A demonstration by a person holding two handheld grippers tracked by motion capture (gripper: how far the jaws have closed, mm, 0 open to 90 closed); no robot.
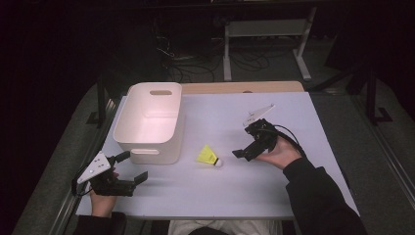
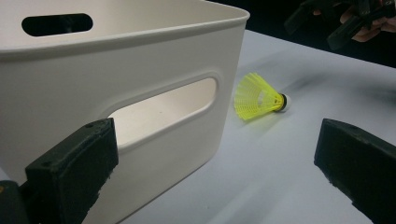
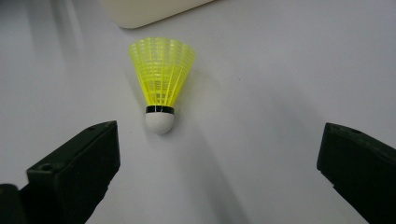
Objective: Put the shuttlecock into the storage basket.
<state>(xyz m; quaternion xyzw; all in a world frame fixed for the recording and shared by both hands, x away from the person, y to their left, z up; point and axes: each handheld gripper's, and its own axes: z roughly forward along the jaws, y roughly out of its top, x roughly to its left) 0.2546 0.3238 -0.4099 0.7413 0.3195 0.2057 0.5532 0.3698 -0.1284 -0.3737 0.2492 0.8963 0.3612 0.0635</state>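
A yellow shuttlecock (image 1: 208,155) with a white cork tip lies on its side on the pale table (image 1: 244,191), just right of a white plastic bin (image 1: 128,111). My right gripper (image 1: 243,142) hovers open to the right of the shuttlecock. In the right gripper view the shuttlecock (image 3: 161,79) lies ahead of the wide-open right gripper (image 3: 219,172), nearer its left jaw, cork end toward me. My left gripper (image 1: 132,167) stands open at the bin's near corner, holding nothing. In the left gripper view the bin (image 2: 116,60) is close ahead and the shuttlecock (image 2: 257,97) lies beyond the left gripper (image 2: 215,172).
The bin looks empty inside and has handle slots in its end walls. The other hand's gripper (image 2: 336,23) shows far off in the left gripper view. A bin corner (image 3: 149,9) edges the right gripper view. Beyond the table's wooden back edge (image 1: 240,87) are cables and a table frame.
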